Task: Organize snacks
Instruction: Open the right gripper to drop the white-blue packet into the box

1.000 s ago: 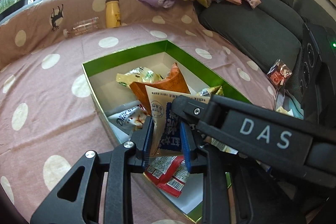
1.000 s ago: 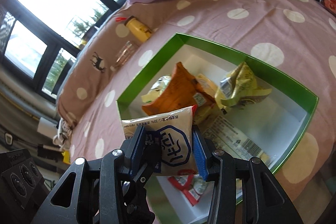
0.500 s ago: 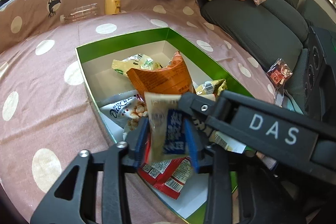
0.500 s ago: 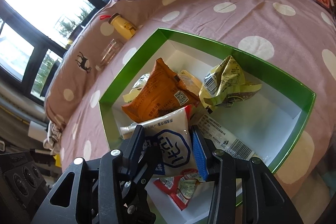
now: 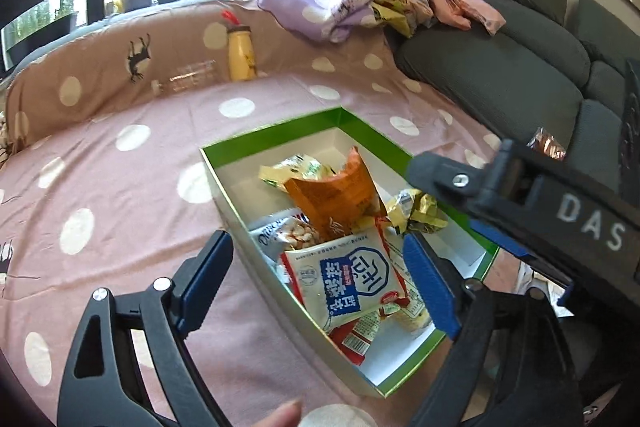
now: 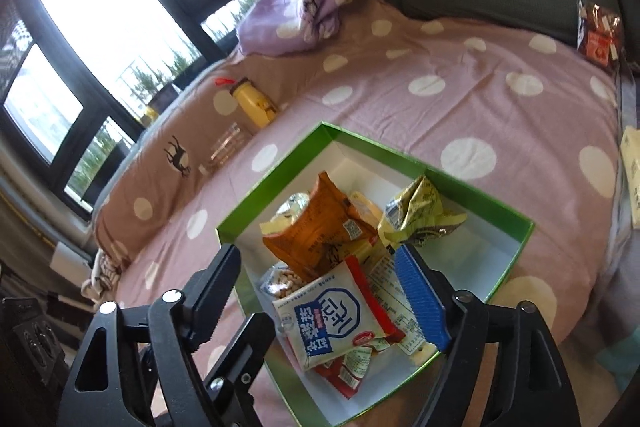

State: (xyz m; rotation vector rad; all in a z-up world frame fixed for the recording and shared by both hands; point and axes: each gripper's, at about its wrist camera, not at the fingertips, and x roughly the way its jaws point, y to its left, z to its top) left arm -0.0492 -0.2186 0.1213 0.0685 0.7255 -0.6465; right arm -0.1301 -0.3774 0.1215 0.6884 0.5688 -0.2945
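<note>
A green box with white walls point(image 5: 280, 131) sits on the spotted pink cloth and holds several snack packets. A white packet with blue print point(image 5: 348, 279) lies flat on top of them near the front, beside an orange packet point(image 5: 340, 195) and a crumpled yellow one point(image 5: 416, 207). My left gripper point(image 5: 318, 285) hovers above it, jaws opening, pads clear of the packet. In the right wrist view the same white packet point(image 6: 332, 319) lies below my right gripper point(image 6: 318, 295), whose jaws are also opening and touch nothing. The right gripper's black body point(image 5: 560, 215) crosses the left wrist view.
A yellow bottle point(image 5: 240, 55) and a clear bottle lying down point(image 5: 188, 81) rest against the far bolster. Crumpled clothes point(image 5: 340, 7) pile up beside a grey sofa point(image 5: 500, 67). A red packet point(image 6: 598, 35) lies at the sofa's edge. A fingertip point(image 5: 284, 415) shows at the bottom.
Both grippers were shut on the white packet with blue print. Both have let go and spread wide, and the packet now lies in the box. Both grippers have lifted and drawn back slightly.
</note>
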